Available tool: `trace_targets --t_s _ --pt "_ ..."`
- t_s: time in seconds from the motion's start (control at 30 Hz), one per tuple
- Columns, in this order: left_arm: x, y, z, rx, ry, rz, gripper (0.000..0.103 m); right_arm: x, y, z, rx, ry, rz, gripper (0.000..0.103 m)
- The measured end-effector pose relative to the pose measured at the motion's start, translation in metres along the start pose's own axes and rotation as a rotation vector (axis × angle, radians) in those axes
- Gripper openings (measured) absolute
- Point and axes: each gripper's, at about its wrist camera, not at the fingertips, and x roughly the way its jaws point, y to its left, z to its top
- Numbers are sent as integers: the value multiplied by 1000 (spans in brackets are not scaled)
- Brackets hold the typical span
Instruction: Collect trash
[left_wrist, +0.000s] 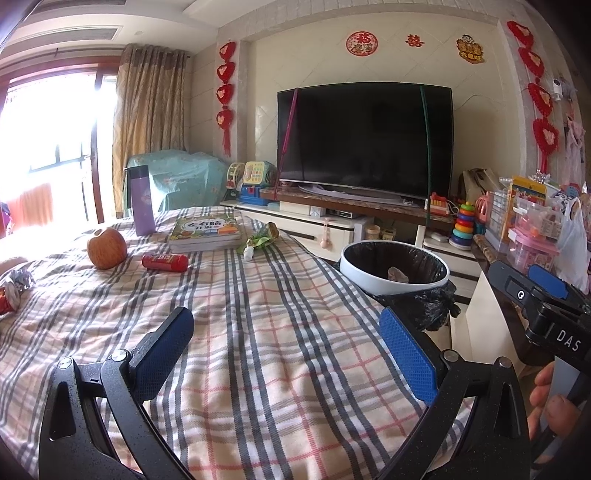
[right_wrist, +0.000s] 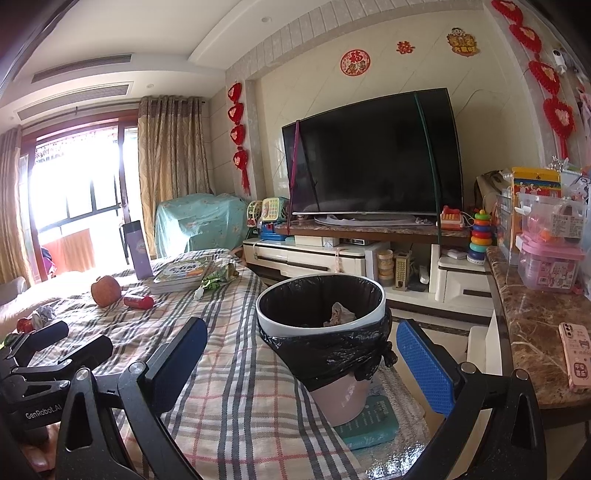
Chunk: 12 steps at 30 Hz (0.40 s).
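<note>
Both tongs are hanging over the plaid cloth (left_wrist: 258, 332) with jaws spread wide and nothing between them: the left tongs (left_wrist: 291, 343) are sitting low over the cloth, the right tongs (right_wrist: 303, 354) are framing the bin (right_wrist: 321, 317) at 12 o'clock.

The bin, lined with one black bag (right_wrist: 332, 350), is standing just off the cloth's right edge on a teal book (right_wrist: 369, 424); one crumpled scrap (right_wrist: 338, 314) is lying inside.

In the left view, trash is lying scattered ahead: one red tube (left_wrist: 165, 262) at 11 o'clock, one green wrapper (left_wrist: 260, 240) at 12 o'clock, and what is probably a foil-and-red wrapper (left_wrist: 14, 291) at 9 o'clock, cut off by the frame edge.

Around these, one apple (left_wrist: 107, 248) is sitting just beside the red tube, one purple flask (left_wrist: 142, 201) is standing upright behind it, and a stack of books (left_wrist: 204, 233) is lying next to the green wrapper. One television (left_wrist: 365, 138) is filling the far wall. One pink phone (right_wrist: 574, 356) is lying on the marble desk (right_wrist: 528, 332) at 3 o'clock in the right view.
</note>
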Motion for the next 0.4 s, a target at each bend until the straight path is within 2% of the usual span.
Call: trace_targets --t_s 0.4 --pt "7 11 2 -44 36 -19 103 12 7 3 2 36 30 103"
